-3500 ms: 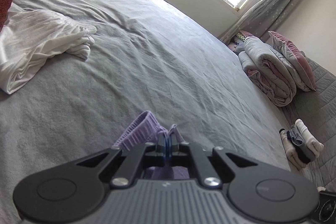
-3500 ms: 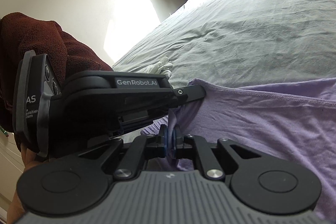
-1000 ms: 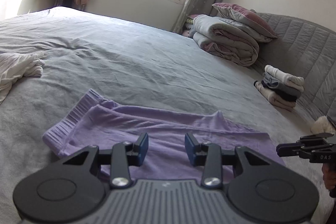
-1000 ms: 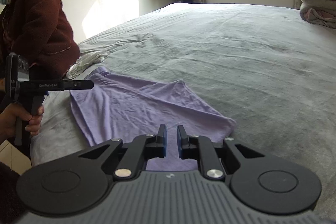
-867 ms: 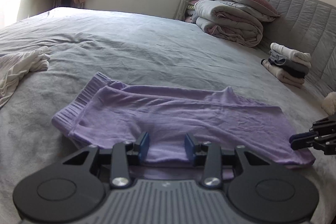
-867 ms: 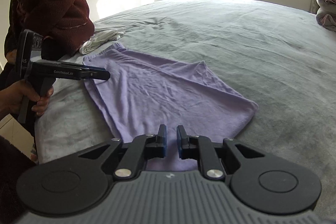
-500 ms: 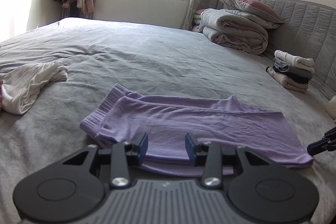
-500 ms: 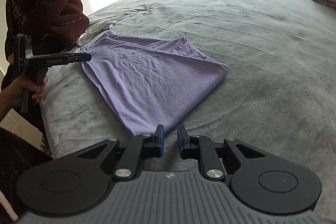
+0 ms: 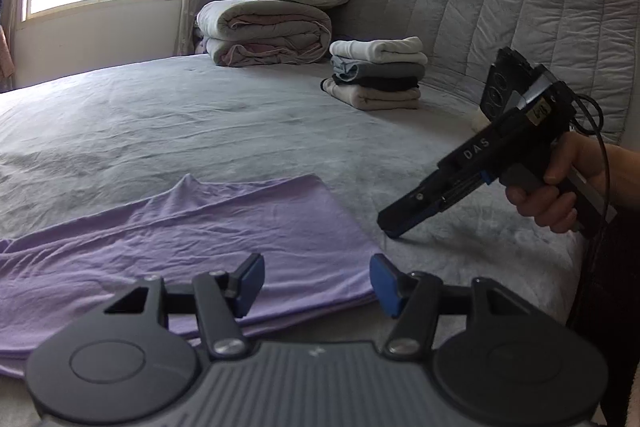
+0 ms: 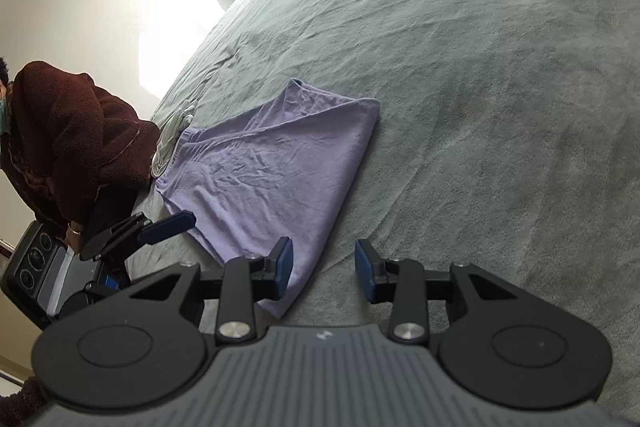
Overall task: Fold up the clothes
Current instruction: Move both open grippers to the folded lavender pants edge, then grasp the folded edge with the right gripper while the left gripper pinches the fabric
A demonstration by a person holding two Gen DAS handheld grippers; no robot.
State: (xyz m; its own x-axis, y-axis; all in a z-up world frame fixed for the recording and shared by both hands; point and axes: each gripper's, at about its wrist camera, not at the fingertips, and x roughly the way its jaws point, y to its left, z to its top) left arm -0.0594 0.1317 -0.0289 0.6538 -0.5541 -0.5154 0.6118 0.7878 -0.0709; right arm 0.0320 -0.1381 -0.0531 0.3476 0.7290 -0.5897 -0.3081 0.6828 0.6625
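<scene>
A purple garment (image 9: 180, 239) lies flat on the grey bed (image 9: 200, 123), folded lengthwise in layers. My left gripper (image 9: 316, 285) hovers open over its near right corner with nothing between the blue pads. In the right wrist view the same garment (image 10: 272, 167) stretches away to the upper left, and my right gripper (image 10: 324, 275) stands open just off its near corner, holding nothing. From the left wrist view, the right gripper (image 9: 396, 227) is tipped down onto the bedcover beside the garment's right edge. The left gripper (image 10: 148, 227) shows at the lower left.
A stack of folded clothes (image 9: 378, 75) and a rolled duvet (image 9: 264, 35) with a pillow sit by the quilted headboard (image 9: 500, 7). A white garment (image 10: 172, 131) lies crumpled past the purple one. The person in a maroon jacket (image 10: 72, 139) leans at the bed's edge.
Both grippers have opened wider; the right one was nearly closed half a second ago. The left view has swung right to the garment's end. The right gripper has dropped to the bed beside that corner.
</scene>
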